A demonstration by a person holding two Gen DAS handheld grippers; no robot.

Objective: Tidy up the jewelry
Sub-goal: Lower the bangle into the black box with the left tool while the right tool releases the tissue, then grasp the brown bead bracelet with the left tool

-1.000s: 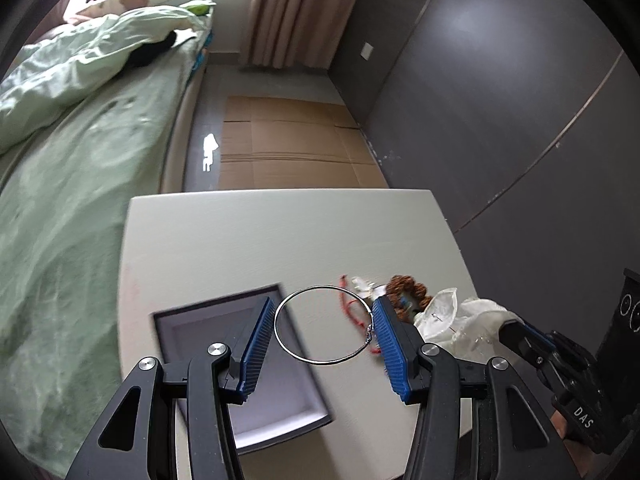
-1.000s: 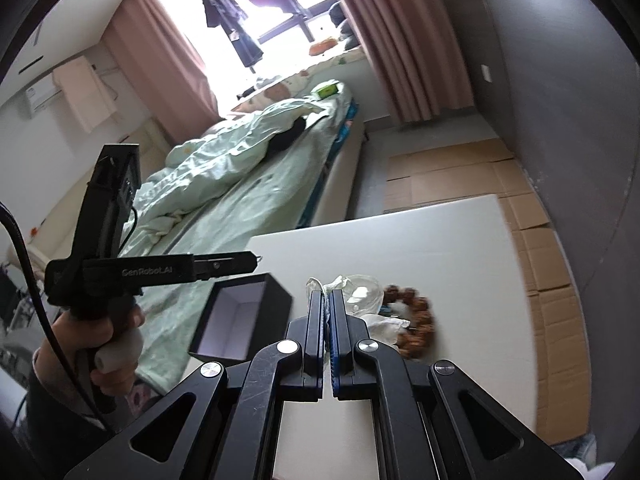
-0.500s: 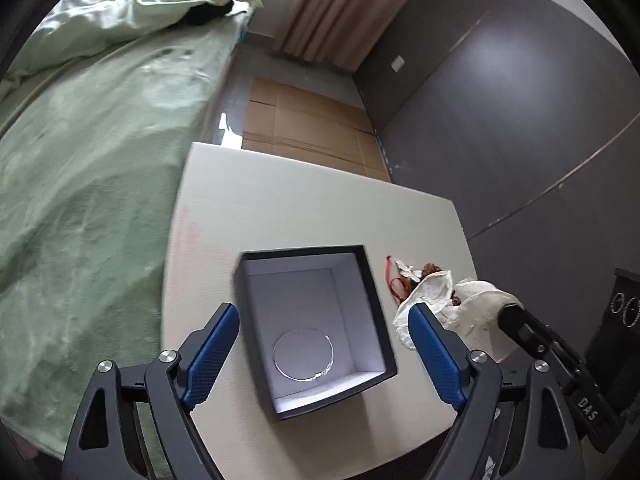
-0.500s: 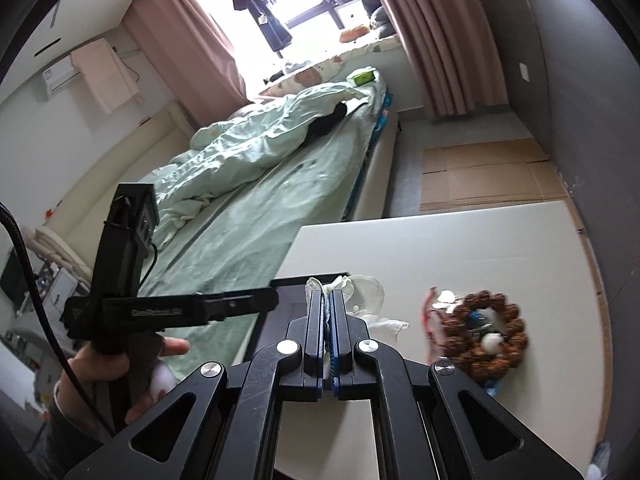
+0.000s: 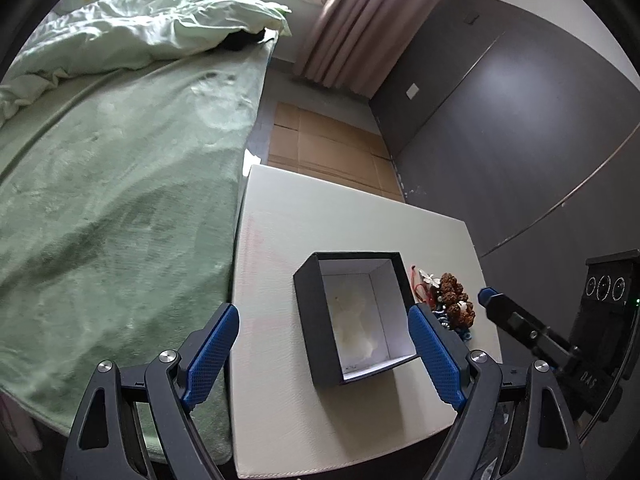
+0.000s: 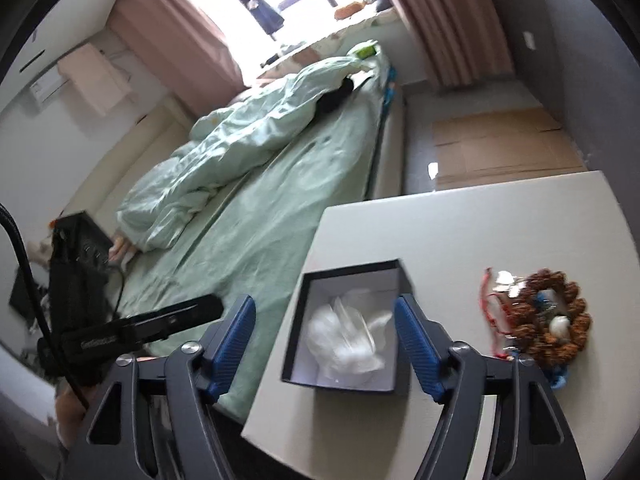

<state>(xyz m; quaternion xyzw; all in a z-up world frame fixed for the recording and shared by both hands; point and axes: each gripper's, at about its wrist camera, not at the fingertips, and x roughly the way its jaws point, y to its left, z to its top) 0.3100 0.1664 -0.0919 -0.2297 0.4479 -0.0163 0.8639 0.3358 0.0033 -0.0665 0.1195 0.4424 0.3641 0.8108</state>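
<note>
A black box with a white inside [image 5: 354, 316] stands open on the white table [image 5: 320, 220]; it also shows in the right wrist view [image 6: 348, 328]. A clear plastic bag [image 6: 348, 338] lies inside it. A brown bead bracelet [image 6: 554, 316] with a red cord [image 6: 490, 304] and small silver pieces lies right of the box, and also shows in the left wrist view [image 5: 454, 298]. My left gripper [image 5: 324, 350] is open and empty, above the box's near side. My right gripper [image 6: 324, 344] is open and empty, spread over the box.
A bed with a green blanket [image 5: 120, 184] runs along the table's left edge. Flattened cardboard [image 5: 328, 148] lies on the floor beyond the table. A dark grey wall [image 5: 520, 120] stands to the right.
My left gripper dropped the silver ring into the box and pulled back open. My right gripper opened and let the plastic bag fall into the box, over the ring.
</note>
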